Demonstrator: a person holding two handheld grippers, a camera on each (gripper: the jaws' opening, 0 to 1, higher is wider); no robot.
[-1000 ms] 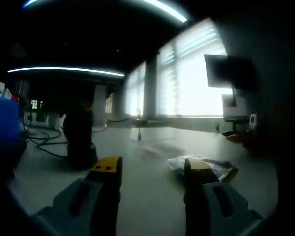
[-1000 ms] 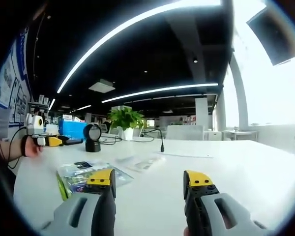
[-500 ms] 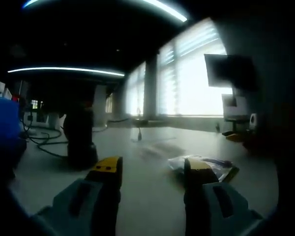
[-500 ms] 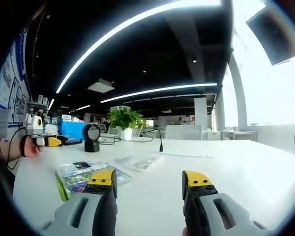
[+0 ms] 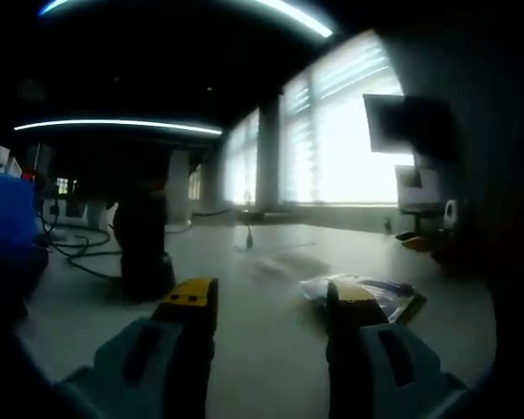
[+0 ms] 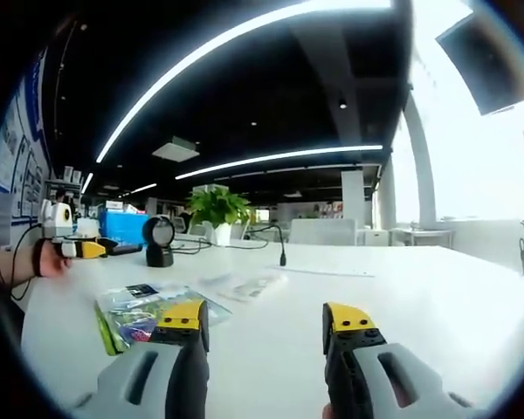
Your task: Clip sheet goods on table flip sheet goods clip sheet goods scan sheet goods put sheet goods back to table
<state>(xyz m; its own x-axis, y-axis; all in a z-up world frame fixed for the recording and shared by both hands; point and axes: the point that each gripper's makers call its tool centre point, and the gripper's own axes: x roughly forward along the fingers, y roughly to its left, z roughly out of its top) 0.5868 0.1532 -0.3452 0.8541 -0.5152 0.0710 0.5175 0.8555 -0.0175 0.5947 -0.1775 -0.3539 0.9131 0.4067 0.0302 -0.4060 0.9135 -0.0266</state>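
Note:
A flat plastic packet of sheet goods (image 6: 140, 307) with colourful print lies on the white table (image 6: 437, 297), left of my right gripper (image 6: 266, 320), whose yellow-tipped jaws stand open with nothing between them. The same packet (image 5: 393, 295) lies just beyond the right jaw of my left gripper (image 5: 266, 298), which is open and empty too. A second, clear packet (image 6: 244, 284) lies farther along the table. A black scanner on a stand (image 6: 160, 242) is at the far left; it looms dark (image 5: 142, 244) ahead-left in the left gripper view. The other gripper (image 6: 70, 247) is held in a hand at the left edge.
Cables (image 5: 74, 249) trail behind the scanner. A potted plant (image 6: 217, 214) and a blue box (image 6: 122, 229) stand at the table's far end. Bright windows (image 5: 341, 140) and a wall monitor (image 5: 406, 127) lie beyond the table.
The right gripper view has tilted slightly, so the table shows a touch lower. Nothing on the table has moved and both grippers stay open.

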